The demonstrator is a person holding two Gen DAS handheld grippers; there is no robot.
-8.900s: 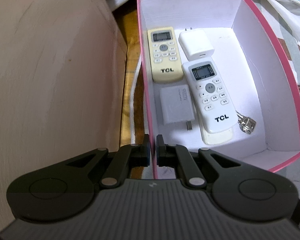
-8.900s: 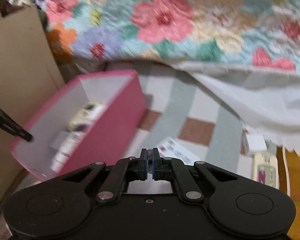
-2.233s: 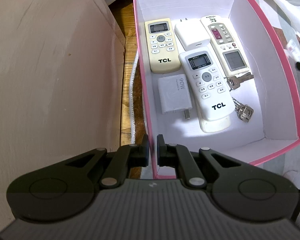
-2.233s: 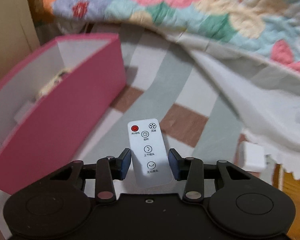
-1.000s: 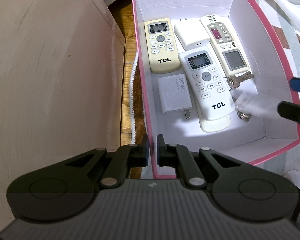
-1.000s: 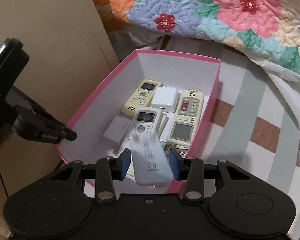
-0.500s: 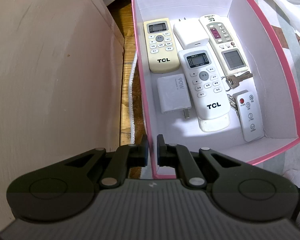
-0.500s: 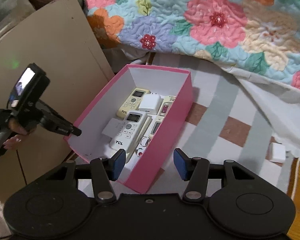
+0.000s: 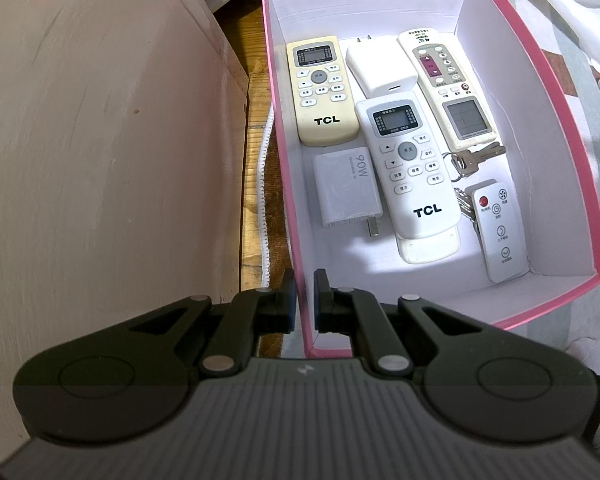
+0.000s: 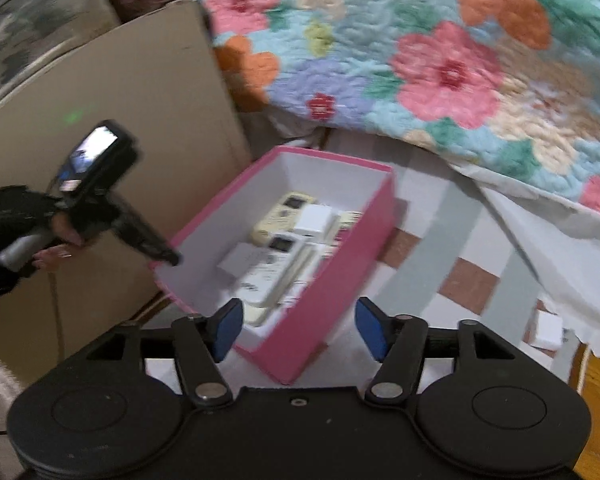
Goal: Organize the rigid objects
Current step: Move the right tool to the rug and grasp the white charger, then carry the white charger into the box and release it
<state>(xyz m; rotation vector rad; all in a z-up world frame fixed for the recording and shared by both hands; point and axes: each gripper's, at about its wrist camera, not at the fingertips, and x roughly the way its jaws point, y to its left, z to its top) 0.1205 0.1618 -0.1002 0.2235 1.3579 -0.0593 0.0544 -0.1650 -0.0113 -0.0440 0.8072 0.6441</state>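
The left gripper (image 9: 304, 300) is clamped on the near left wall of the pink cardboard box with a white inside (image 9: 572, 148), one finger outside the wall and one inside, its jaws drawn nearly together on the thin card. In the right wrist view a hand (image 10: 56, 236) holds this gripper at the box's near left corner.

Inside the box lie the collected things. A cream TCL remote control (image 9: 320, 90) sits at the far left, a white square charger (image 9: 380, 66) just beside it, and a long white remote with a pink button panel (image 9: 448, 88) along the right. A white TCL remote control (image 9: 412, 172) lies down the middle, resting on another pale remote whose end shows beneath it. A white 90W power adapter (image 9: 346, 188) is to its left, prongs toward the camera. A bunch of metal keys (image 9: 474, 160) lies to its right — and the small flat white remote with a red button (image 9: 500, 232) rests in the near right corner, partly over the keys.

The right gripper (image 10: 296, 330) hovers above the box's near outer corner, its jaws opening with nothing between them (this view is blurred). A small white block (image 10: 548, 330) lies on the checked cloth (image 10: 460, 220) well apart from the box, below a flowered quilt (image 10: 440, 60).
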